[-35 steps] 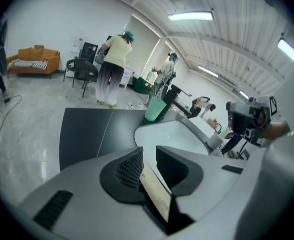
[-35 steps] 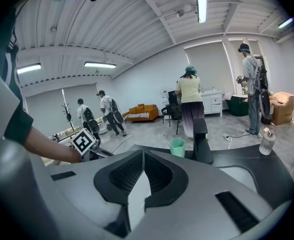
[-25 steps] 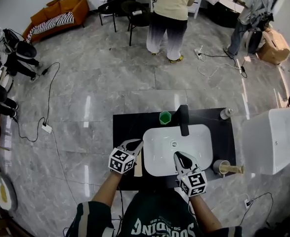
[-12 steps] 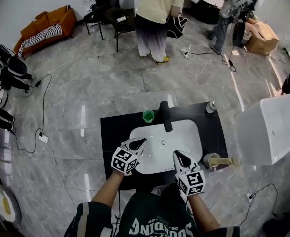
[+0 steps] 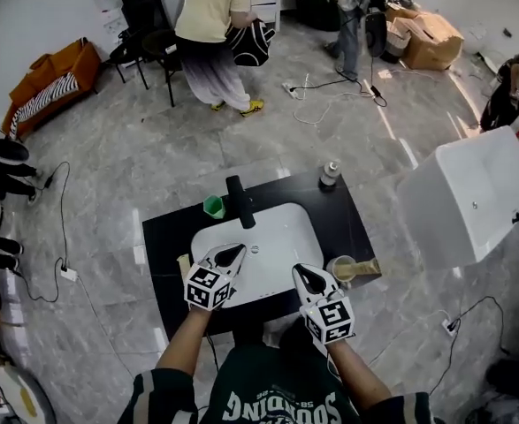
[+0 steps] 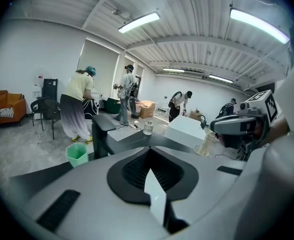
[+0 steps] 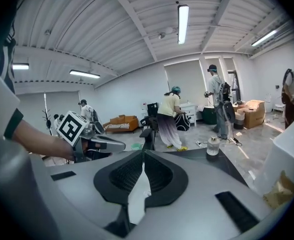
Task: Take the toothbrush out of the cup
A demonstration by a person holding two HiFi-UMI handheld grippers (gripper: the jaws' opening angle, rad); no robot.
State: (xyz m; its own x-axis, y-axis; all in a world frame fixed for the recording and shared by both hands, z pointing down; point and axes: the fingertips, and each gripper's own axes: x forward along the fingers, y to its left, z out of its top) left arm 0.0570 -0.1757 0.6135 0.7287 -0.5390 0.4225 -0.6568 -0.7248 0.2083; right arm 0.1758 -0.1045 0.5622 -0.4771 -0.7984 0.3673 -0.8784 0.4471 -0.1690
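A tan cup (image 5: 340, 269) stands on the black counter (image 5: 347, 223) right of the white sink (image 5: 268, 237). A wooden toothbrush handle (image 5: 366, 267) pokes out of it to the right. A green cup (image 5: 213, 206) sits beside the black faucet (image 5: 240, 201); it shows again in the left gripper view as the green cup (image 6: 77, 154). My left gripper (image 5: 232, 253) hovers shut and empty over the sink's front left. My right gripper (image 5: 301, 274) is shut and empty at the sink's front right, a short way left of the tan cup.
A small clear bottle (image 5: 330, 174) stands at the counter's far right. A large white box (image 5: 458, 197) rises to the right of the counter. A wooden piece (image 5: 182, 265) lies at the counter's left. Two people stand farther back on the tiled floor, with cables and chairs around.
Both grippers have moved forward, still shut, the left tip now over the sink bowl. The head view has swung, sliding the counter leftward in the picture. The people at the back have shifted.
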